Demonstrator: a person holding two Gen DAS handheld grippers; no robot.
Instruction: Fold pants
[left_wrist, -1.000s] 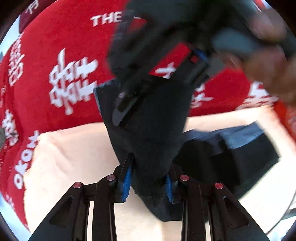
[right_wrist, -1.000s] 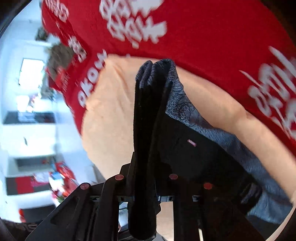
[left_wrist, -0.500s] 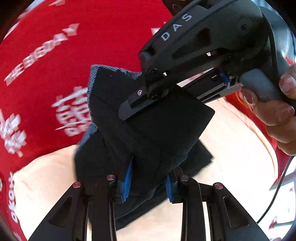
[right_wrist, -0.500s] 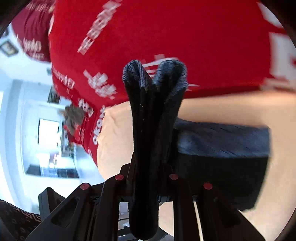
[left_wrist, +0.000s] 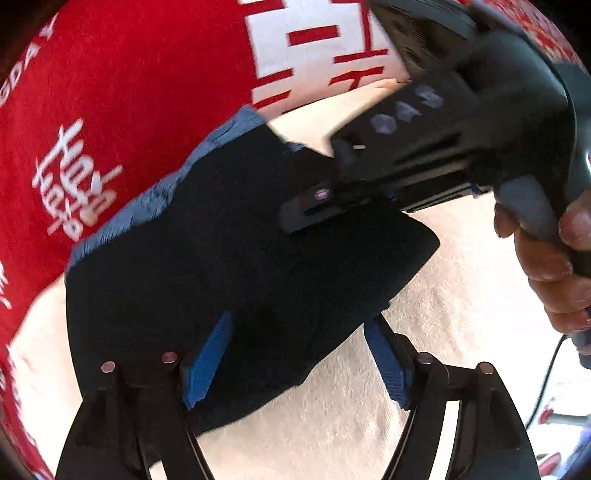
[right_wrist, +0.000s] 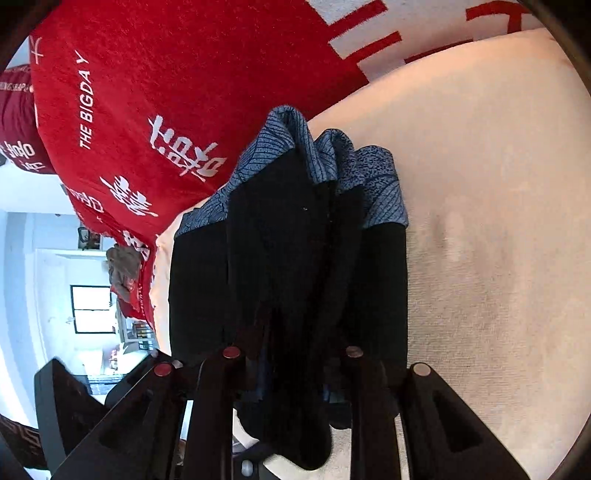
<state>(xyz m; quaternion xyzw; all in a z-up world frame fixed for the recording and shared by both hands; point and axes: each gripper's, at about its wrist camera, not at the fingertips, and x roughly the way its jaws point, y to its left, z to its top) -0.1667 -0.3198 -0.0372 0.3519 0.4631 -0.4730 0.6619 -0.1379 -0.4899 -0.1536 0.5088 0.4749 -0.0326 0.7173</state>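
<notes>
Once the pants came down onto the cream pad, left tool went from clamped to wide. Right tool stayed narrow, pinching cloth. Fold looked placed; right release pending.

A red cloth printed with white letters and signs covers the surface, and what lies beneath it cannot be seen. On the cloth lies a cream towel, its edge curving against the red. The dark pants, with a blue patterned band, rest folded on the towel.
</notes>
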